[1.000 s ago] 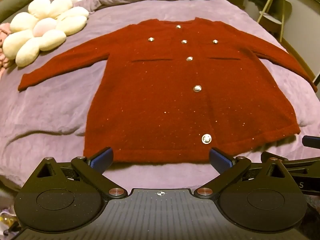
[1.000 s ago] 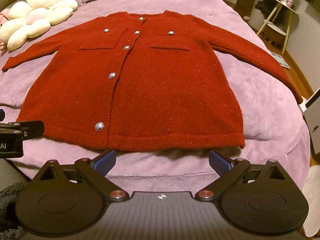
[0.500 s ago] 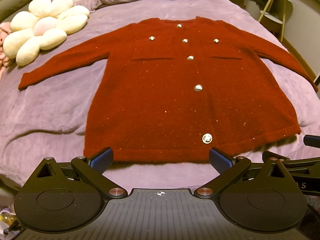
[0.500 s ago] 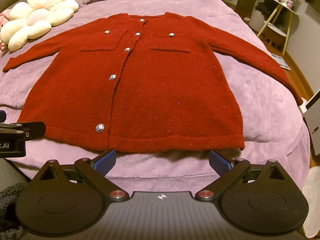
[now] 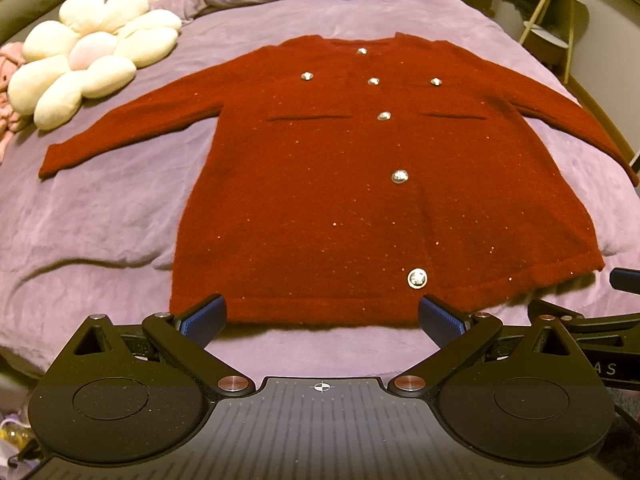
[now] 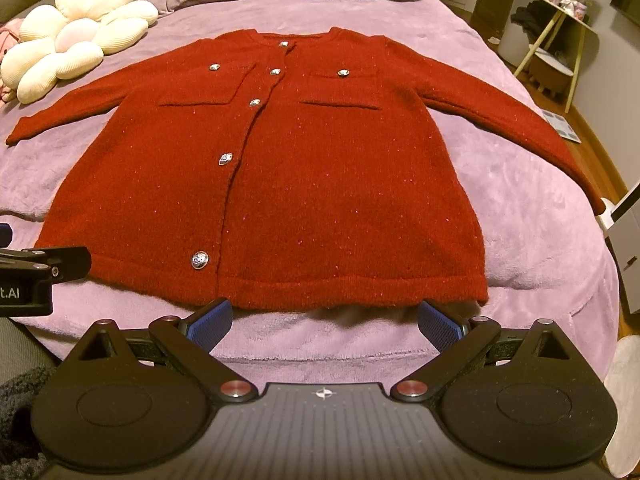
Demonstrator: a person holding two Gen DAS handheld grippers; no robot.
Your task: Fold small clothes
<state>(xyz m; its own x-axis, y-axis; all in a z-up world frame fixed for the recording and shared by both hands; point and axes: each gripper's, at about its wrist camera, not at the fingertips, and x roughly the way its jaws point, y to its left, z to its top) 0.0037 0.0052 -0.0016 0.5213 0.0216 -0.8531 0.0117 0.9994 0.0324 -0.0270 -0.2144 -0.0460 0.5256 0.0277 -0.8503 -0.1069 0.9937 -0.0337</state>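
Almost nothing has shifted since the earlier frames: both my left gripper (image 5: pixel 320 314) and right gripper (image 6: pixel 325 316) hover wide and empty at the near hem of the red cardigan (image 6: pixel 280 168), spread flat on the bed (image 6: pixel 532 208); soft, limp knit, so I judge cuffs or hem corners the best holds.

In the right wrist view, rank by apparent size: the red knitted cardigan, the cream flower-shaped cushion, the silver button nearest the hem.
1. Red knitted cardigan, by far the largest.
2. Cream flower-shaped cushion, though it lies farther from the camera, so it looks smaller than it may be.
3. Silver button nearest the hem, smallest.
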